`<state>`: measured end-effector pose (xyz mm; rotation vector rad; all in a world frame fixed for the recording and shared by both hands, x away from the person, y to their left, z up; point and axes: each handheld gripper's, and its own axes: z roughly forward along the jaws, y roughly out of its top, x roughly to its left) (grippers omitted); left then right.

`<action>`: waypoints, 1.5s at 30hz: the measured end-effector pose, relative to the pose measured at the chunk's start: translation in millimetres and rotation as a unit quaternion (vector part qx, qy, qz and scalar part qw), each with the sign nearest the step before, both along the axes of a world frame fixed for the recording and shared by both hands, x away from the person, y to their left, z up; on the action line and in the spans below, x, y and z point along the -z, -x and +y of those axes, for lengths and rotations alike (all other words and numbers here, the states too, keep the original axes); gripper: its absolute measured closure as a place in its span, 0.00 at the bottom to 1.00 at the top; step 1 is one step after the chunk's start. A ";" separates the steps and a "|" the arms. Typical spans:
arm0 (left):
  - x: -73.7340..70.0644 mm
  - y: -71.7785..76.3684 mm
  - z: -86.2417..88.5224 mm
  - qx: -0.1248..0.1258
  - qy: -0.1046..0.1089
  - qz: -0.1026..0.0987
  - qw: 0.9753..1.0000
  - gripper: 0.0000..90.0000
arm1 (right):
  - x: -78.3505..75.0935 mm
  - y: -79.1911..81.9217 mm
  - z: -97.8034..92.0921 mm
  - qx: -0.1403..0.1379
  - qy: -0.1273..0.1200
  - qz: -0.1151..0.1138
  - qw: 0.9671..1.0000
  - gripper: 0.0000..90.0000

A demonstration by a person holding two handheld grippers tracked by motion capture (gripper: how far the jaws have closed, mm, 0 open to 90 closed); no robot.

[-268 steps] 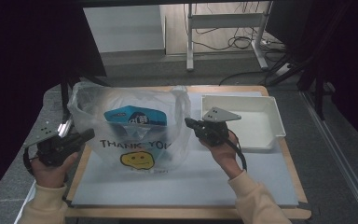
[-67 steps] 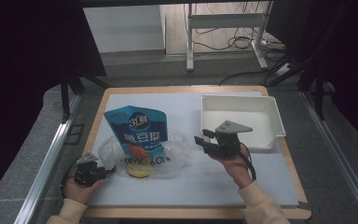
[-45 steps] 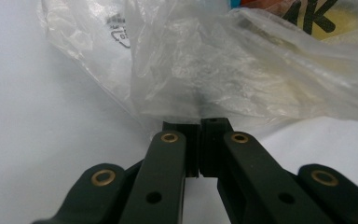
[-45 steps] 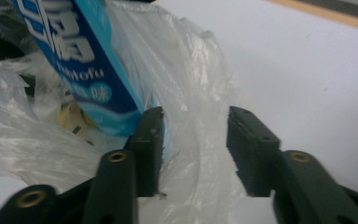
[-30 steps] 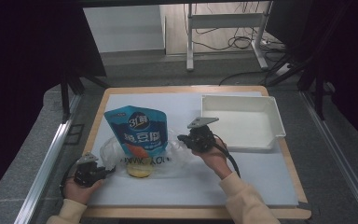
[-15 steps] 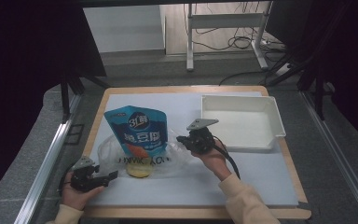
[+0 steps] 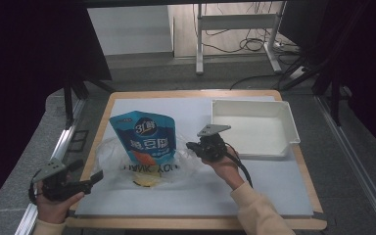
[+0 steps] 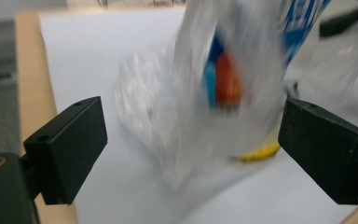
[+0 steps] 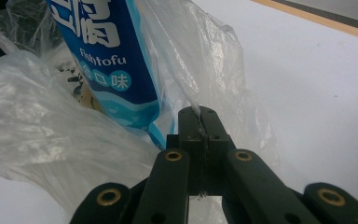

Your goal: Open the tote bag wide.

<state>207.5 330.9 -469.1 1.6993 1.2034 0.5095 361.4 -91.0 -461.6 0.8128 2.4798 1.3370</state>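
A blue snack pouch (image 7: 144, 134) stands upright on the white mat, with a clear plastic bag (image 7: 127, 166) crumpled low around its base. My right gripper (image 7: 192, 146) is at the bag's right side, shut on a thin fold of its film (image 9: 199, 112). The pouch (image 9: 107, 60) rises just left of the shut jaws. Near the table's front left corner my left gripper (image 7: 98, 176) is open, pointing at the bag's left end. Between its wide-apart jaws the blurred bag (image 8: 205, 102) shows ahead, and nothing is held.
A white tray (image 7: 285, 120) sits at the back right, just beyond my right hand. The wooden table edge (image 7: 186, 223) frames the mat. Bare mat lies in front of the bag and to the right.
The bag, held up around the pouch earlier, now lies slumped at its base. My right gripper came from the tray to the bag and shut on it. My left gripper shifted slightly near the corner.
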 end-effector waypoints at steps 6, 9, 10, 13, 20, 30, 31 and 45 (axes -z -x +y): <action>-46.6 -7.9 -1.9 -0.003 0.003 -0.044 0.999 0.15 | -0.7 0.5 -0.1 0.000 -0.001 -0.001 1.000 0.98; -62.2 -21.0 -6.3 0.001 0.000 -0.044 0.999 0.20 | -0.8 0.7 0.3 -0.001 -0.001 -0.001 1.000 0.98; -66.2 -28.0 -9.1 0.005 -0.006 -0.040 0.999 0.22 | -0.8 0.7 0.5 -0.001 -0.001 -0.001 1.000 0.98; -70.5 -43.2 -15.7 0.018 -0.022 -0.026 0.999 0.24 | -0.4 0.7 0.9 -0.001 0.000 -0.001 1.000 0.98; -59.5 -72.0 -25.1 0.039 -0.045 0.001 0.998 0.38 | 0.7 0.2 1.1 -0.002 0.001 0.000 1.000 0.98; -33.6 -86.1 -27.7 0.065 -0.057 0.030 0.996 0.74 | 2.0 0.3 2.8 -0.003 0.002 0.000 1.000 0.98; -31.9 -87.1 -28.7 0.069 -0.057 0.030 0.996 0.74 | 2.0 0.3 2.8 -0.003 0.002 0.000 1.000 0.98; -11.8 -87.8 -24.2 0.055 -0.039 0.025 0.997 1.00 | 3.2 0.0 -2.4 0.015 -0.006 -0.011 1.000 0.98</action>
